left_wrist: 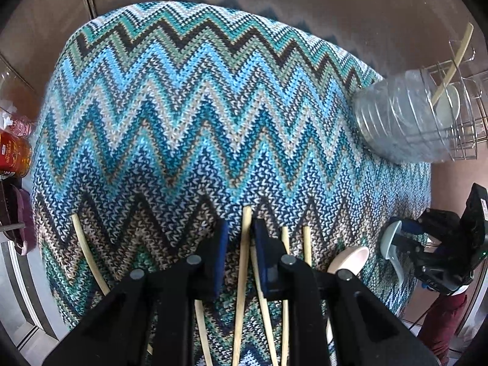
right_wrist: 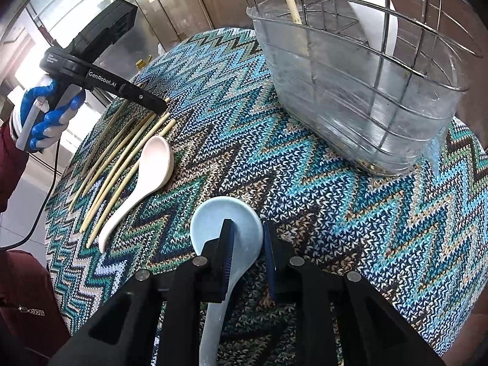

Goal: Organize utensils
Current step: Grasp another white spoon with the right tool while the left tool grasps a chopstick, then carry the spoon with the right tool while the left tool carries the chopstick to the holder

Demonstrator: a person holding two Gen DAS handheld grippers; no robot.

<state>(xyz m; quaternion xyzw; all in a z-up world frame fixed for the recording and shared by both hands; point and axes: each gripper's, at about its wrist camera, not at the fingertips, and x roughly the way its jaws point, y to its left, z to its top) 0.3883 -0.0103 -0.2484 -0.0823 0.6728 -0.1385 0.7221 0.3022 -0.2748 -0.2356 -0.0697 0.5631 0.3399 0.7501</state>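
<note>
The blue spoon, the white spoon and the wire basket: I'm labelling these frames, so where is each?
blue spoon (right_wrist: 213,216): right wrist view, on its bowl.
white spoon (right_wrist: 154,160): right wrist view, on its bowl.
wire basket (right_wrist: 433,33): right wrist view, on a bare wire of its wall.

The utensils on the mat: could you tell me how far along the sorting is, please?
Done: one chopstick and a white spoon stand in the rack. In hand: the left gripper closes on a chopstick, the right gripper on the blue spoon. Left: other chopsticks and the pink spoon.
</note>
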